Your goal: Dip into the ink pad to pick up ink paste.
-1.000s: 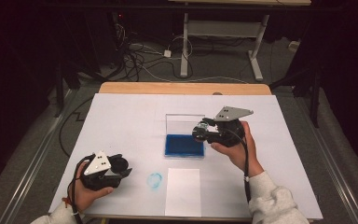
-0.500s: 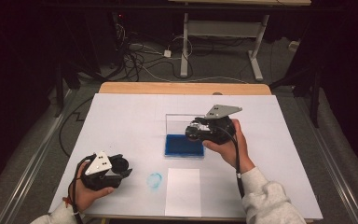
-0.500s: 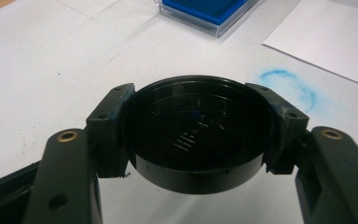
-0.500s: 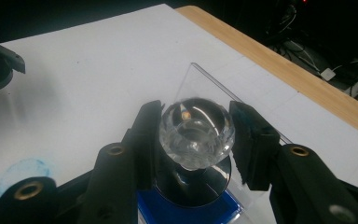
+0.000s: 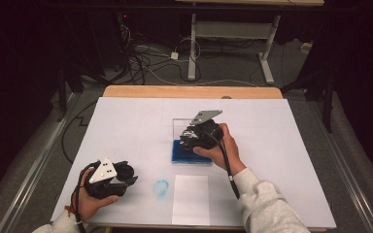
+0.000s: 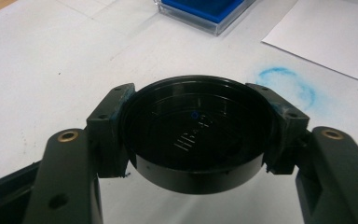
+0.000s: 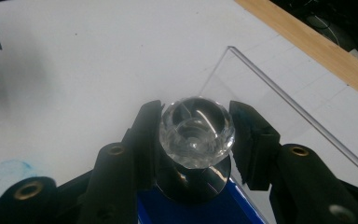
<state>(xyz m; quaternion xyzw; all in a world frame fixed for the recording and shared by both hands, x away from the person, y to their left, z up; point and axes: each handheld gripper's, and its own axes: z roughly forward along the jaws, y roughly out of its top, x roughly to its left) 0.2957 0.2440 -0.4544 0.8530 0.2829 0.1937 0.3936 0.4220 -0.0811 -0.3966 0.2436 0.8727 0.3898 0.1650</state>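
Stamp knob (image 7: pixel 196 132) seemingly between right gripper (image 7: pixel 196 140) jaws

No readable text, label or brand can be made out anywhere. Some faint raised marks are seen moulded into the inside of the black round cap (image 6: pixel 198 133) in the left gripper view, next to a tiny blue dot, but they're too blurry to be read as letters or numbers. The white sheet (image 5: pixel 190 199) is blank too.
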